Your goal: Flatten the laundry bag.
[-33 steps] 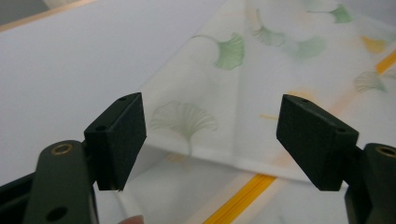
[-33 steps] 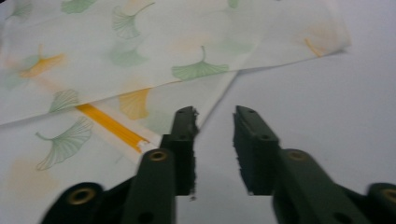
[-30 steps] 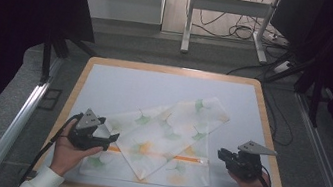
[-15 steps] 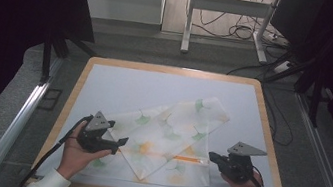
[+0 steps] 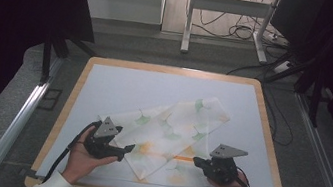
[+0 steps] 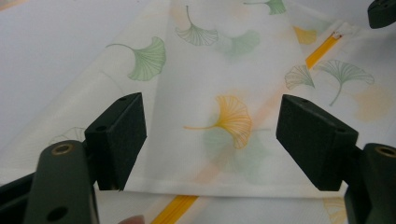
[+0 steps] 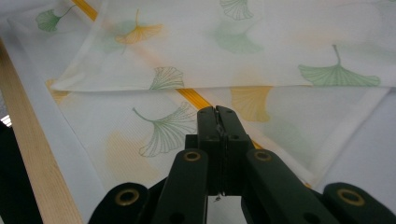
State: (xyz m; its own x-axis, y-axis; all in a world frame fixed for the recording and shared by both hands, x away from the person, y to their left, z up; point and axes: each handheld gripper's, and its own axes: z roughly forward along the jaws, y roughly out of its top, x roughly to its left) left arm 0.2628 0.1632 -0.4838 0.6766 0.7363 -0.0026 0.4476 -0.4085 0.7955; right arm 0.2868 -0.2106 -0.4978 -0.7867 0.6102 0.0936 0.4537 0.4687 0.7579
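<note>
Ginkgo-print cloth [image 5: 174, 125] lying partly folded on the pale mat [image 5: 130, 83] of the wood-rimmed counter [image 5: 173, 70], toward the near edge, one layer turned over on a slant across another. Sits between the two claws.

Left claw [image 5: 129, 148] spread wide, holding nothing; seen from the left gripper view, pads standing either side of the folded near edge with the cloth below and between them, not pressed. Right claw [image 5: 195, 161] fully closed, pads together at the right-hand near part of the cloth; nothing plainly seen pinched between them in the right gripper view, so probably empty or holding at most a thin hem.

Judged as mid-fold, with the next grasp being lined up. To do it well:
- Lower the left claw until the lower pad slides under the folded edge, then close on both layers, not the top one alone.
- Take hold close to a corner, so the edge lifts straight and does not sag.
- Match the right claw's height and pace before lifting, to keep the fold line true.
- Use the orange stripe [image 6: 322, 49] as a guide for squaring the layers.

No brand, label or legible writing; green and orange leaf print only, plus a tiny red mark [image 6: 337, 35] by the stripe, too small to read.
</note>
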